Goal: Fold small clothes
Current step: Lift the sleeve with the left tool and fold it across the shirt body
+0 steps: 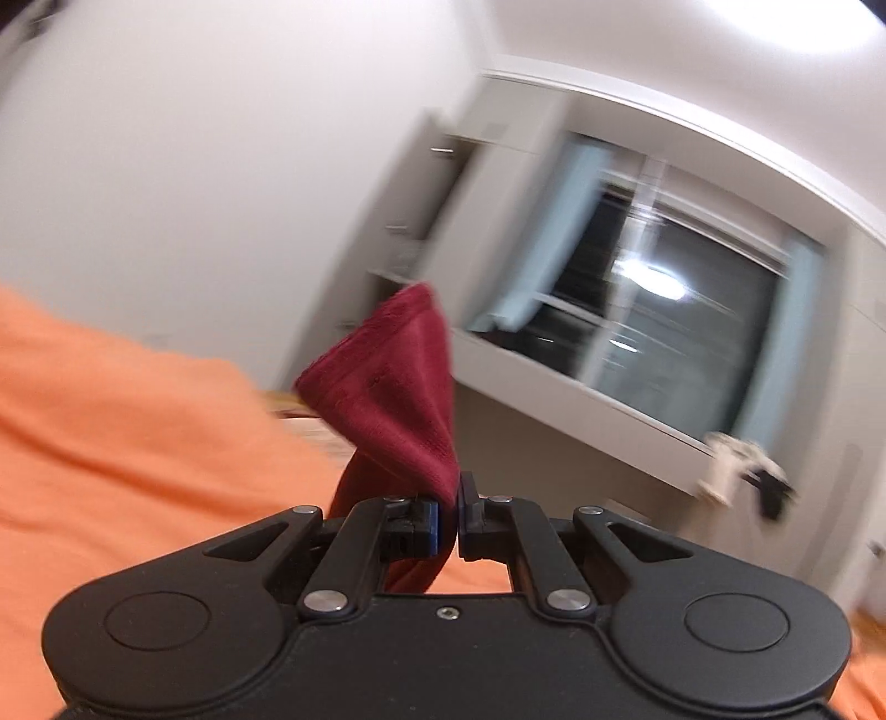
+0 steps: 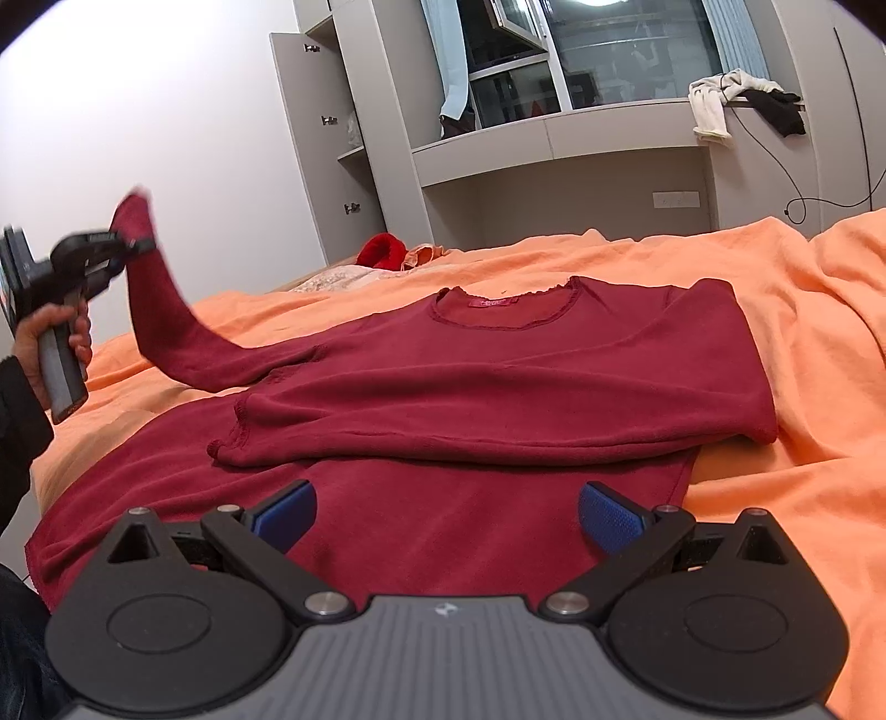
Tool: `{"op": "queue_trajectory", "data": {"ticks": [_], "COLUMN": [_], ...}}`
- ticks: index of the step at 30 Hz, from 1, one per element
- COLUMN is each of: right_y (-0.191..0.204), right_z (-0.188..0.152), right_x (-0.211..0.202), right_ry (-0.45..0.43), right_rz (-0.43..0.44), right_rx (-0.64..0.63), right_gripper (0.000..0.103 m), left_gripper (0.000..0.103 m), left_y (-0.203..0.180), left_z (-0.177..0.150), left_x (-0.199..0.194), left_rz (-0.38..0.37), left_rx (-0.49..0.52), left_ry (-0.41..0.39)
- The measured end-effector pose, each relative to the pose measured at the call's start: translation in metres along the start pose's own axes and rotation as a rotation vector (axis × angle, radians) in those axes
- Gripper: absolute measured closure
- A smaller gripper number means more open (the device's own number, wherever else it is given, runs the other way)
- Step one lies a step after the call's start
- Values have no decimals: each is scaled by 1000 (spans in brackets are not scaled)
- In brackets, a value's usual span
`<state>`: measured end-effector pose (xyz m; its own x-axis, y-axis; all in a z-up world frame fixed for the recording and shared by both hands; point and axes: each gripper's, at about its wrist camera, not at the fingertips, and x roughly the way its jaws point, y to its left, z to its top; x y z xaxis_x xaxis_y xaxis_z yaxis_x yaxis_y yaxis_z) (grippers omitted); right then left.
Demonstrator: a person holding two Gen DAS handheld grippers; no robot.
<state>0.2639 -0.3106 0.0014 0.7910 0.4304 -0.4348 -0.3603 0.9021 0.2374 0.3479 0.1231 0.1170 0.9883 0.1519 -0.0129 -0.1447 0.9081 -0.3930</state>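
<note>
Left gripper (image 2: 145, 242): we see fingers clamped on the sleeve cuff (image 1: 404, 376) (upper left).
Right gripper (image 2: 447, 518): fingers wide apart, empty, above the maroon top (image 2: 498, 354).

We note plain white walls (image 2: 166, 111) and a grey built-in cupboard (image 2: 321, 138) w/ one door open, beside a dark window (image 2: 626, 50) w/ pale blue curtains (image 2: 451, 55). Ceiling lamp reflects in the glass (image 1: 650, 277). Below the window a grey ledge (image 2: 554, 138); orange bedspread (image 2: 775, 443) fills the foreground.
</note>
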Motion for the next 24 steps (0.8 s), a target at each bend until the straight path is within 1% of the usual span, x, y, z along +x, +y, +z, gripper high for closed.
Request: {"op": "queue_trajectory", "data": {"ticks": [2,5,7,10,12,14,17,20,24], "right_y": [-1,-4,-5,-5,-4,-3,-3,-5,-8], "right_z": [0,0,0,0,1,2,5,8,9], "right_x": [1,2,1,1,0,0,-5,-9,-11], "right_ry": [14,19,17,17,13,14,-2,-23,-32], "right_rz": [-19,-23,-27,-36,-41,-50,-82,-106,-120], "right_rx": [7,22,27,28,24,12,-14,-23,-21], "right_gripper": [0,0,0,0,0,0,0,0,0], "left_gripper": [97,97,97,97,97,97,97,96,93], "left_y": [-34,-85,-113,-150,-165,-172,-172,-172,-163], "left_z": [-8,-29,-44,-79,-101,-123,-149,-167,-178], "left_x": [-2,-11,-13,-23,-30,-38,-49,-62,-73], "left_rz": [-80,-164,-214,-309,-350,-391,-450,-513,-568], "left_rx": [74,213,289,431,509,568,606,634,648], "left_ry": [14,12,21,65,103,146,221,267,332]}}
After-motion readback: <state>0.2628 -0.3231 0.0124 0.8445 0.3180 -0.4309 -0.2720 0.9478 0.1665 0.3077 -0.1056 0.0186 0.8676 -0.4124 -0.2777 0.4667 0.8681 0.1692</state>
